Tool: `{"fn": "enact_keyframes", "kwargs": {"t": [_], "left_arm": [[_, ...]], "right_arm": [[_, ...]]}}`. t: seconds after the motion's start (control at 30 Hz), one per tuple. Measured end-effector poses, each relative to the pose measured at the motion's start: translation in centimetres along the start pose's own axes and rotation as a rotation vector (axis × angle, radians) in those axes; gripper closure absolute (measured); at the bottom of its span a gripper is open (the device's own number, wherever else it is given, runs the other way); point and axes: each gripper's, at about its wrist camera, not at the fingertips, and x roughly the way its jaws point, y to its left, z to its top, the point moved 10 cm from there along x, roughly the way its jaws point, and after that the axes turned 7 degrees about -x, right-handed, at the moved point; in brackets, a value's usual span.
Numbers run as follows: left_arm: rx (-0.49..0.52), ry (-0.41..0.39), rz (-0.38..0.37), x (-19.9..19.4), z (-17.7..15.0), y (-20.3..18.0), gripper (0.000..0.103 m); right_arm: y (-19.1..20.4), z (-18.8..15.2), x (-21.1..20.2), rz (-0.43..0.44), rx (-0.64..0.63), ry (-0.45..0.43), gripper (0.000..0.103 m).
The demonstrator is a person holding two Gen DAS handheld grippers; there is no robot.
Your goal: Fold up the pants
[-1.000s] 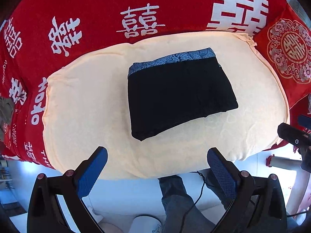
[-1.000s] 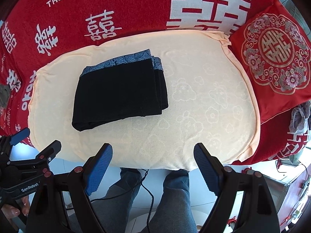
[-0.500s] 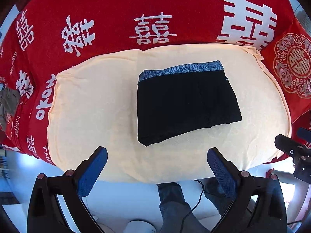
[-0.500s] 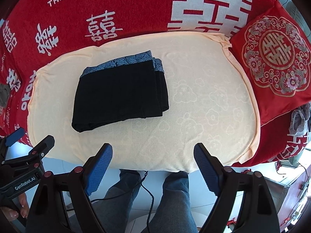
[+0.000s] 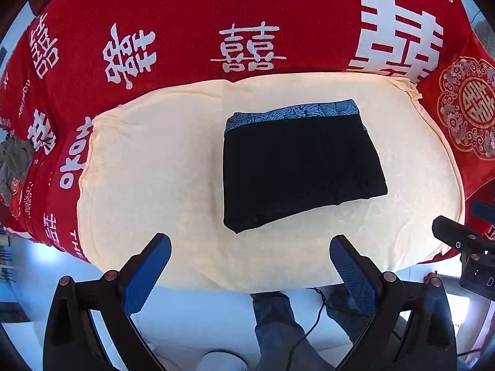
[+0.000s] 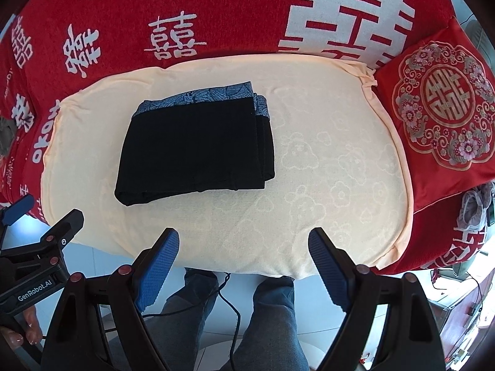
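The black fabric pants with a blue patterned waistband (image 5: 301, 167) lie folded into a compact, flat rectangle. Their waistband edge faces away, and stacked layers show along the right side (image 6: 198, 143).

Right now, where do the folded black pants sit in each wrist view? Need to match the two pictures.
Left wrist: folded black pants right of centre on the cream pad, patterned blue waistband along the far edge.
Right wrist: the pants left of centre on the same pad, waistband again on the far edge.
Shared landmark: the round-patterned red cushion at the pad's right end.
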Motion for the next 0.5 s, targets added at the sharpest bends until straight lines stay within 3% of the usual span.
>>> {"fn": "enact_keyframes", "kwargs": {"t": [0.5], "left_arm": [[-0.026,0.032,-0.032,0.62,-0.47,0.17,0.0]], "right_arm": [[0.86,0.24,0.32,-0.004,-0.034,0.008,0.015]]}}
